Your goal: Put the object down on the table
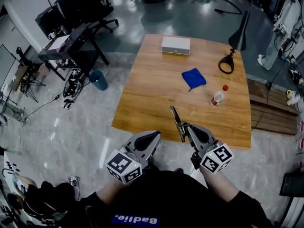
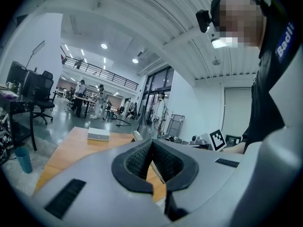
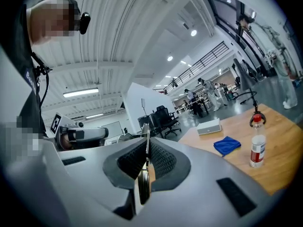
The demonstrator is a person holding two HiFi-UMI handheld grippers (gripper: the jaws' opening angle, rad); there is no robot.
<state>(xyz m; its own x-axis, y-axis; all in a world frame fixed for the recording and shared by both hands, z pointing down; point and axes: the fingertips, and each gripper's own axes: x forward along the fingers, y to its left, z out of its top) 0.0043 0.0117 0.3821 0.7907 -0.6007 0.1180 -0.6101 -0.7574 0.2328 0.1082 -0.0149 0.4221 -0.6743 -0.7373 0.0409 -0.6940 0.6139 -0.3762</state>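
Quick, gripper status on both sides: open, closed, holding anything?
Left gripper: closed, nothing between the jaws.
Right gripper: closed on a thin flat tool.

Not much to read in these, honestly. The only real text was white lettering on a blue patch on the person's black shirt [image 1: 135, 219], upside down from the head camera, and it looked like "Badlie."; the left gripper view caught just "Badl" of it. The left cube [image 1: 124, 166] and the right cube [image 1: 216, 157] carried square black-and-white markers, patterns rather than words. The bottle [image 1: 218, 97] had a red and white label, but its print was too small to make out.
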